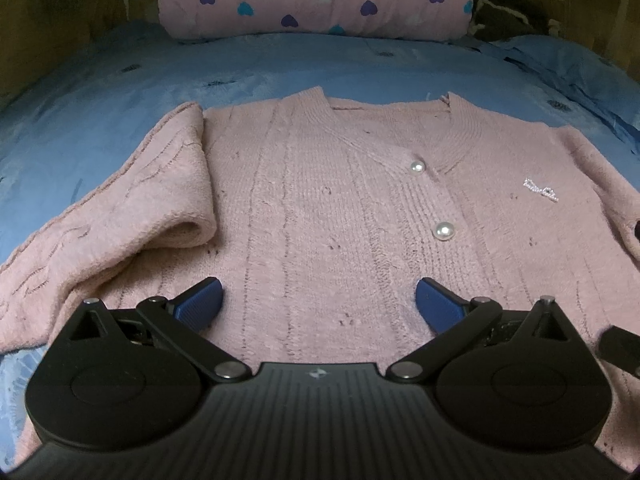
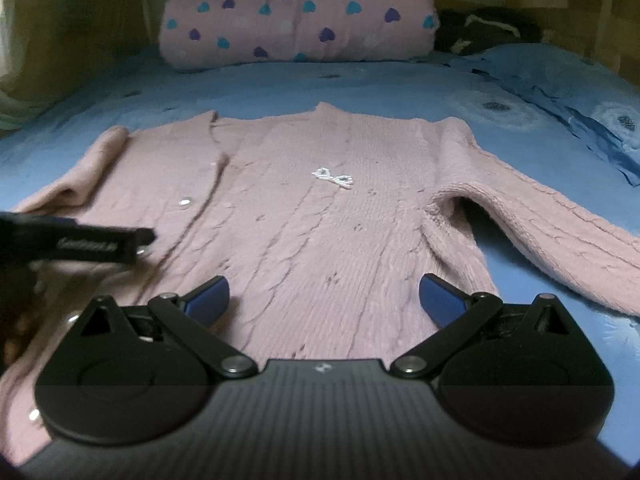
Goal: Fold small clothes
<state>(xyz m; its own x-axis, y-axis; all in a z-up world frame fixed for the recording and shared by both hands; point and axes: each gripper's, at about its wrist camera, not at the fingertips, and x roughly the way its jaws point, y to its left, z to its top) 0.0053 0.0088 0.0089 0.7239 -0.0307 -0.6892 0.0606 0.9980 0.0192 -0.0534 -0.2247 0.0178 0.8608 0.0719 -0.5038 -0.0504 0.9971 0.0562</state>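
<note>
A pink knit cardigan (image 1: 320,200) lies face up and flat on a blue bedspread (image 1: 120,80), its neckline toward the far end of the bed. At the far left, in the left wrist view, one sleeve (image 1: 120,220) is folded at the shoulder and runs out toward the near left edge, part of it resting on the body of the garment. The left gripper (image 1: 319,304) hovers low over the lower front of the cardigan with its blue pads (image 1: 200,306) spread wide and nothing between them. Just right of centre, two pearl buttons (image 1: 445,231) run down the front band, and further right a small sparkly brooch (image 1: 541,190) sits on the chest (its lettering is too small to read). In the right wrist view the right gripper (image 2: 324,300) is likewise wide open and empty above the hem, with the other sleeve (image 2: 560,248) stretching off to the right across the bedspread. A rolled pink blanket with heart prints (image 2: 300,16) sits at the head of the bed.
</note>
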